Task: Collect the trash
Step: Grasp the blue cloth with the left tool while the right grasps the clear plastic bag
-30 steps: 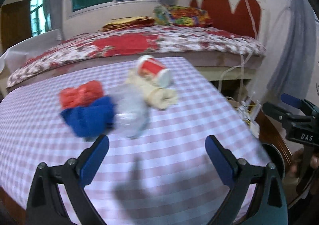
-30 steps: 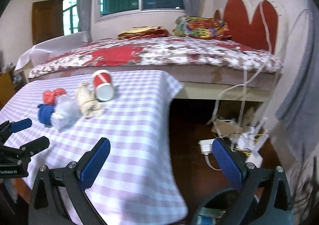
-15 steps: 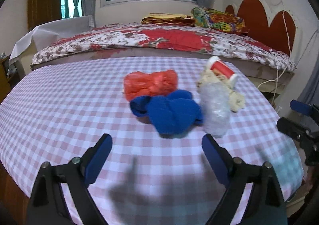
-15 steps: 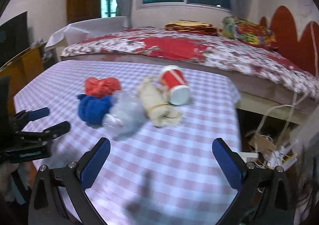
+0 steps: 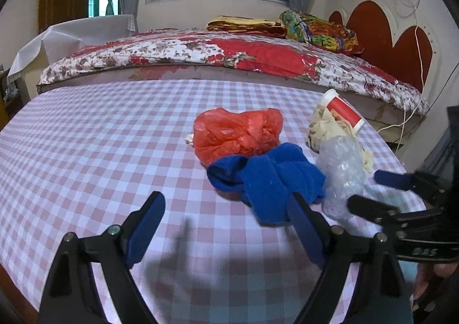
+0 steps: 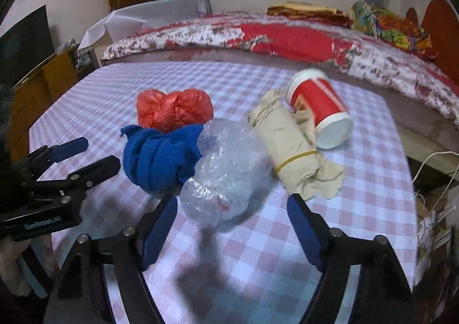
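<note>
Trash lies in a cluster on the checked tablecloth point(image 5: 86, 151): a crumpled red plastic bag point(image 5: 238, 131), a blue cloth point(image 5: 266, 177), a clear bubble-wrap wad point(image 6: 226, 169), a beige cloth roll bound with rubber bands point(image 6: 289, 149), and a red-and-white paper cup point(image 6: 318, 106) on its side. My left gripper point(image 5: 226, 223) is open and empty, just short of the blue cloth. My right gripper point(image 6: 232, 229) is open and empty, its fingers straddling the near end of the bubble wrap. Each gripper shows in the other's view, the right one point(image 5: 381, 189) and the left one point(image 6: 83, 154).
A bed with a red floral quilt point(image 5: 229, 51) runs along the table's far side. The table's right edge point(image 6: 410, 180) drops to a floor with cables and boxes. A wooden cabinet point(image 6: 43, 83) stands at the left.
Both grippers have swung toward the trash cluster and moved closer to it. The right gripper has come from the table's right edge to the bubble wrap. Both stayed open.
</note>
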A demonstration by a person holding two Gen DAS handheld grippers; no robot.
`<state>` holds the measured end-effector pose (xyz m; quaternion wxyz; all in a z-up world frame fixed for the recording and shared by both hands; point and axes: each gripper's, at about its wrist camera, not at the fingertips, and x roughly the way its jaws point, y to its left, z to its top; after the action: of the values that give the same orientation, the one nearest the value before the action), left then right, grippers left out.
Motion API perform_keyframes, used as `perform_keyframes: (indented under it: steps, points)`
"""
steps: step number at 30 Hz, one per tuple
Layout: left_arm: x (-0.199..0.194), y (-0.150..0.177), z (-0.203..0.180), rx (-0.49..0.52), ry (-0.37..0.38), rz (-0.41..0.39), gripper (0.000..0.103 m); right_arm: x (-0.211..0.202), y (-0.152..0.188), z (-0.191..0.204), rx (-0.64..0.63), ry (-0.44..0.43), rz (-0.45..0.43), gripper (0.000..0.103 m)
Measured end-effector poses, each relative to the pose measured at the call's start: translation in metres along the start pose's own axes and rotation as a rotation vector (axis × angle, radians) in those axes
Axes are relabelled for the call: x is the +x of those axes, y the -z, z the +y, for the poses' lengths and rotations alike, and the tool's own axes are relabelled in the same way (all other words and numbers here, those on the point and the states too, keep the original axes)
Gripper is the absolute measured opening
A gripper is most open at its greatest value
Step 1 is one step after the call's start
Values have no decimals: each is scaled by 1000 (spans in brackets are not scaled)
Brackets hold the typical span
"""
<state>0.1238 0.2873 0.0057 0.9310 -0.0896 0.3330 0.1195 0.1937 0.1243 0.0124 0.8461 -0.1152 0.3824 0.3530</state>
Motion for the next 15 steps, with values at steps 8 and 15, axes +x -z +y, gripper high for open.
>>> perform_keyframes:
  steps: [8, 15]
  points:
    - [12, -4, -3, -8, 40, 20, 87, 15, -5, -2, 10, -48, 14, 46]
    - [24, -4, -20, 14, 83, 42, 87, -3, 0, -12, 1, -65, -32, 44]
